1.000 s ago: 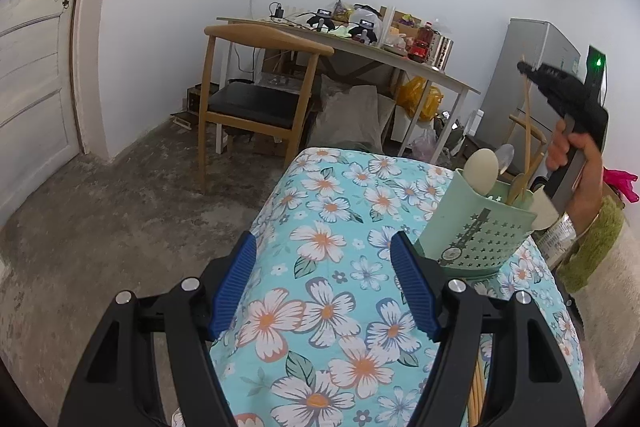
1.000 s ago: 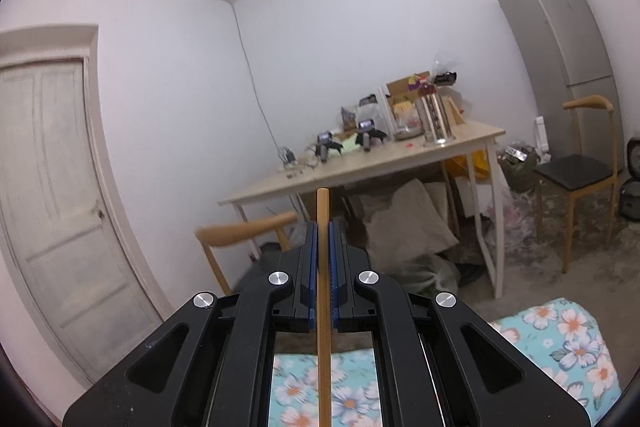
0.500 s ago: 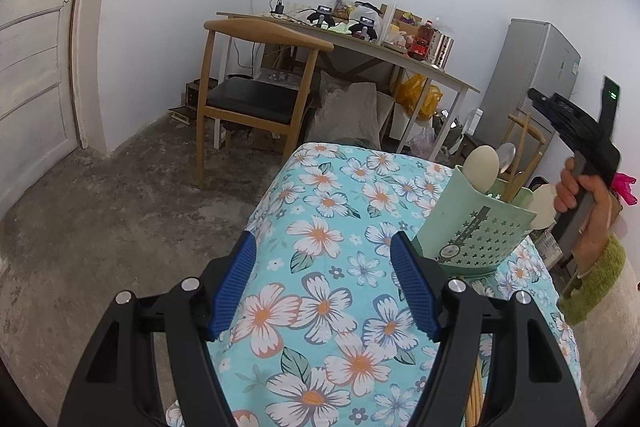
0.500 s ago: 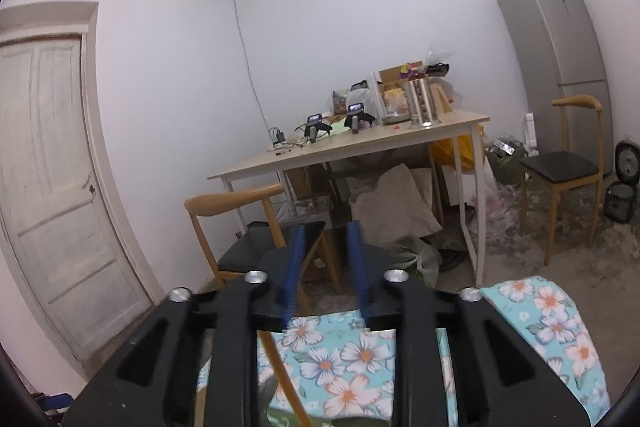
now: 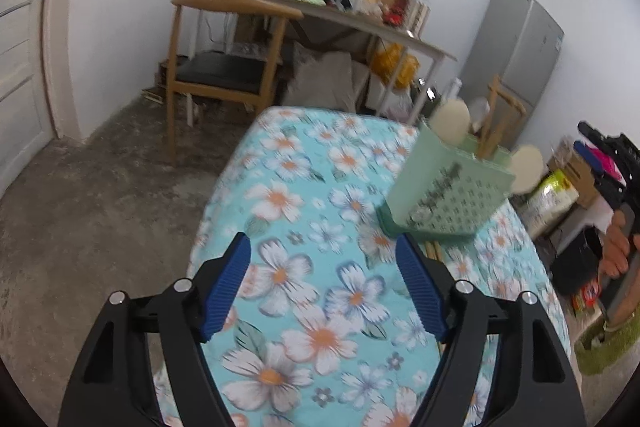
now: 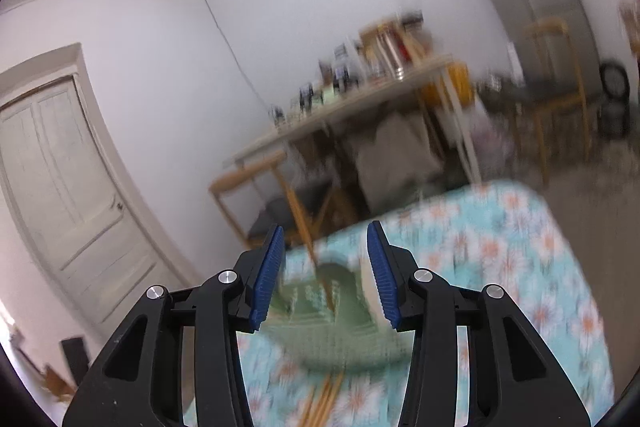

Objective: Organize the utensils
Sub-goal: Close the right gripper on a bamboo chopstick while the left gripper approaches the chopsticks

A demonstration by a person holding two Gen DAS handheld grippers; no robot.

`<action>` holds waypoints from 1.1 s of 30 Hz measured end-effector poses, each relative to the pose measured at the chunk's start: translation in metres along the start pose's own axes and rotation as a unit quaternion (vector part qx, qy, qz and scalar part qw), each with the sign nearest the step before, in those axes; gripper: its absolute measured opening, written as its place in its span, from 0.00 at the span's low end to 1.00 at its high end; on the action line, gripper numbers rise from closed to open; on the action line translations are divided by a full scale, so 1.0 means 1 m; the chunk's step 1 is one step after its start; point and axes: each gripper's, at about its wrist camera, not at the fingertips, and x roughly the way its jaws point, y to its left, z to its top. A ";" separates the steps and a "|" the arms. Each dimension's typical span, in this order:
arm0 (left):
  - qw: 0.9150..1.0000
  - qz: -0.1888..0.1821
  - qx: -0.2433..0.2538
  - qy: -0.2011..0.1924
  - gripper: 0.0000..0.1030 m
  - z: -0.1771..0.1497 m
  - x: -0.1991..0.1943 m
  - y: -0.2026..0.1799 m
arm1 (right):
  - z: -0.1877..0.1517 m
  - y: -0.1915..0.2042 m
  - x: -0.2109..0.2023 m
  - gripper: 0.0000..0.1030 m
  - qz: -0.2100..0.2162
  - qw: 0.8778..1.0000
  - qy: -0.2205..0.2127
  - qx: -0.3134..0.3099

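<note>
A pale green perforated utensil holder (image 5: 448, 193) stands on the floral tablecloth (image 5: 316, 227); it holds cream spoons (image 5: 452, 121) and wooden chopsticks (image 5: 490, 131). My left gripper (image 5: 322, 291) is open and empty, low over the cloth, left of and nearer than the holder. My right gripper (image 6: 324, 275) is open and empty above the holder (image 6: 332, 319), where a chopstick (image 6: 310, 251) stands inside. More wooden chopsticks (image 6: 324, 401) lie on the cloth just in front of the holder. The right gripper also shows at the right edge of the left wrist view (image 5: 612, 163).
A wooden chair (image 5: 224, 67) and a cluttered table (image 5: 340, 15) stand beyond the cloth's far edge. A grey fridge (image 5: 516, 47) is at the back right. Boxes (image 5: 560, 183) sit on the floor to the right. A white door (image 6: 68, 195) is at the left.
My right gripper opened and let go of the chopstick, which now stands in the holder. The gripper then dropped lower and tilted down toward the holder. My left gripper drifted slightly.
</note>
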 end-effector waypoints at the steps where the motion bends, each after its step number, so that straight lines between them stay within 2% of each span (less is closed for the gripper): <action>1: 1.000 0.001 0.005 0.015 0.73 -0.004 0.005 -0.005 | -0.010 -0.003 0.004 0.41 -0.003 1.000 0.028 0.009; 3: 0.999 0.000 0.015 0.046 0.75 -0.014 0.017 -0.015 | -0.037 -0.010 0.013 0.42 -0.013 0.995 0.089 0.036; 6: 0.995 0.005 0.031 0.097 0.76 -0.032 0.038 -0.030 | -0.084 -0.021 0.033 0.41 0.006 0.978 0.186 0.100; 10: 0.987 0.015 0.044 0.151 0.78 -0.052 0.060 -0.041 | -0.130 -0.009 0.046 0.35 0.043 0.959 0.254 0.119; 13: 0.981 0.035 0.053 0.183 0.81 -0.066 0.074 -0.047 | -0.149 0.000 0.060 0.28 0.065 0.945 0.290 0.138; 15: 0.975 0.052 0.049 0.210 0.83 -0.075 0.086 -0.047 | -0.155 0.002 0.071 0.24 0.071 0.939 0.305 0.145; 18: 0.975 0.064 0.057 0.205 0.89 -0.080 0.090 -0.051 | -0.163 0.002 0.082 0.19 0.066 0.935 0.315 0.150; 21: 0.972 0.079 0.081 0.205 0.94 -0.084 0.094 -0.060 | -0.177 0.000 0.087 0.16 0.075 0.926 0.328 0.173; 24: 0.972 0.088 0.087 0.200 0.95 -0.087 0.095 -0.064 | -0.189 -0.006 0.091 0.13 0.076 0.919 0.341 0.185; 27: 0.972 0.086 0.087 0.199 0.95 -0.087 0.095 -0.063 | -0.196 -0.013 0.095 0.09 0.076 0.916 0.344 0.191; 33: 0.972 0.089 0.089 0.196 0.95 -0.087 0.095 -0.062 | -0.199 -0.017 0.095 0.07 0.083 0.913 0.345 0.203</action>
